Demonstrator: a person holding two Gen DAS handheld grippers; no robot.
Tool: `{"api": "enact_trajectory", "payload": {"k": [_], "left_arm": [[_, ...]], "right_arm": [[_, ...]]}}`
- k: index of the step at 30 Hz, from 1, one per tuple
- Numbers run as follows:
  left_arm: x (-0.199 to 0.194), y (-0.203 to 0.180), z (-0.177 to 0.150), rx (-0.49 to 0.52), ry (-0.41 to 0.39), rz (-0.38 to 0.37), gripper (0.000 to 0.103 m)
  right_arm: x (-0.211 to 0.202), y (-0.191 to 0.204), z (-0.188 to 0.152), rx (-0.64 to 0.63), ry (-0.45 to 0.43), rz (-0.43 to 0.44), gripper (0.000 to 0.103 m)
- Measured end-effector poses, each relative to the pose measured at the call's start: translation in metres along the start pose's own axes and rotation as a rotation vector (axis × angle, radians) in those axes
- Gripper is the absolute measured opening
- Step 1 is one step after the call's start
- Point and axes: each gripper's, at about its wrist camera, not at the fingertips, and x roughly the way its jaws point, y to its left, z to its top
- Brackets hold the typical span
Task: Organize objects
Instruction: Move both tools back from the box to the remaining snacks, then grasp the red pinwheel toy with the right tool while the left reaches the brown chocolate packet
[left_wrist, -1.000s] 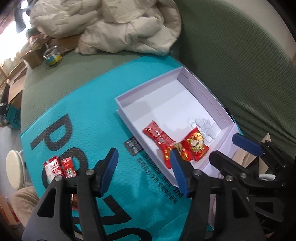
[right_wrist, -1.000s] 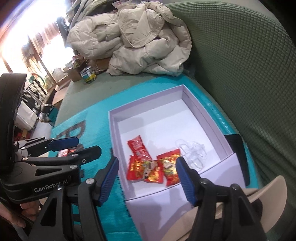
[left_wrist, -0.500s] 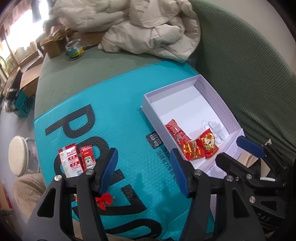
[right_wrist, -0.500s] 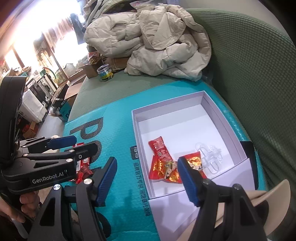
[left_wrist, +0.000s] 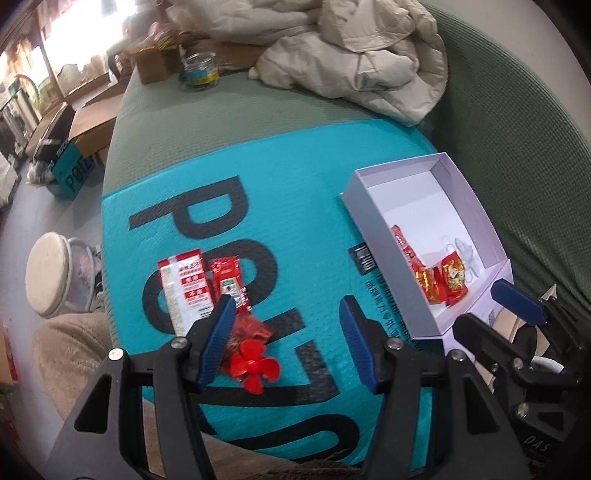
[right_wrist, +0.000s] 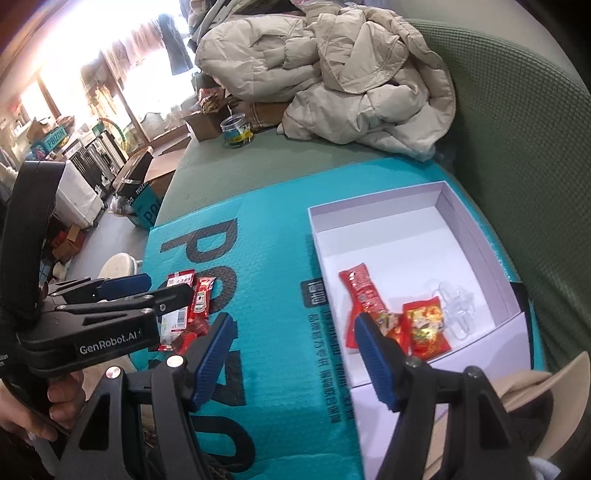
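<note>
**Both grippers swung away from the box toward the loose packets**

Nearest the left gripper (left_wrist: 284, 332), its jaws spread and empty, a red propeller (left_wrist: 255, 371) now lies just under the left pad on the teal mailer (left_wrist: 295, 177) — a second ago it was out of view. Just beyond it, a crumpled red wrapper (left_wrist: 249, 330), a ketchup sachet (left_wrist: 227, 282) and a white-and-red packet (left_wrist: 184, 291) are clustered, touching one another. The right gripper (right_wrist: 293, 350) has just been opening, nothing between its jaws. Farther right, the white box (right_wrist: 373, 218) has slid toward the frame edge; red snacks (right_wrist: 424, 325) and a clear plastic piece (right_wrist: 456, 306) already rest in its near corner. The shift suggests the next pick is being lined up — probably the propeller or a packet.
</note>
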Motion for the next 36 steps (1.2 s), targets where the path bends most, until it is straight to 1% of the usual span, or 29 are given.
{"api": "enact_trajectory", "payload": {"k": [2, 4, 7, 12, 16, 20, 26, 30, 36], "left_arm": [[-0.002, 0.006, -0.002, 0.002, -0.005, 0.006, 0.057], [-0.004, 0.01, -0.004, 0.011, -0.015, 0.022, 0.057], [-0.007, 0.018, -0.005, 0.003, -0.018, 0.012, 0.057], [-0.009, 0.034, -0.009, -0.024, -0.01, 0.01, 0.057], [-0.012, 0.05, -0.016, -0.042, -0.013, 0.043, 0.057], [-0.01, 0.071, -0.021, -0.089, 0.005, 0.054, 0.057], [-0.004, 0.1, -0.03, -0.146, 0.031, 0.074, 0.057], [0.006, 0.108, -0.033, -0.149, 0.068, 0.108, 0.057], [0.02, 0.12, -0.037, -0.156, 0.111, 0.098, 0.057]], "right_arm": [[0.002, 0.008, -0.002, -0.021, -0.004, 0.002, 0.072], [0.005, 0.013, -0.003, -0.027, -0.008, 0.004, 0.072], [0.008, 0.023, -0.004, -0.049, -0.001, 0.02, 0.072], [0.004, 0.047, -0.004, -0.095, -0.014, 0.008, 0.072], [0.006, 0.063, -0.001, -0.109, -0.002, 0.03, 0.073], [0.01, 0.081, 0.0, -0.146, -0.002, 0.051, 0.073], [0.026, 0.105, 0.0, -0.196, 0.036, 0.079, 0.073], [0.038, 0.112, 0.0, -0.199, 0.063, 0.109, 0.073], [0.059, 0.118, -0.003, -0.198, 0.109, 0.112, 0.073]]}}
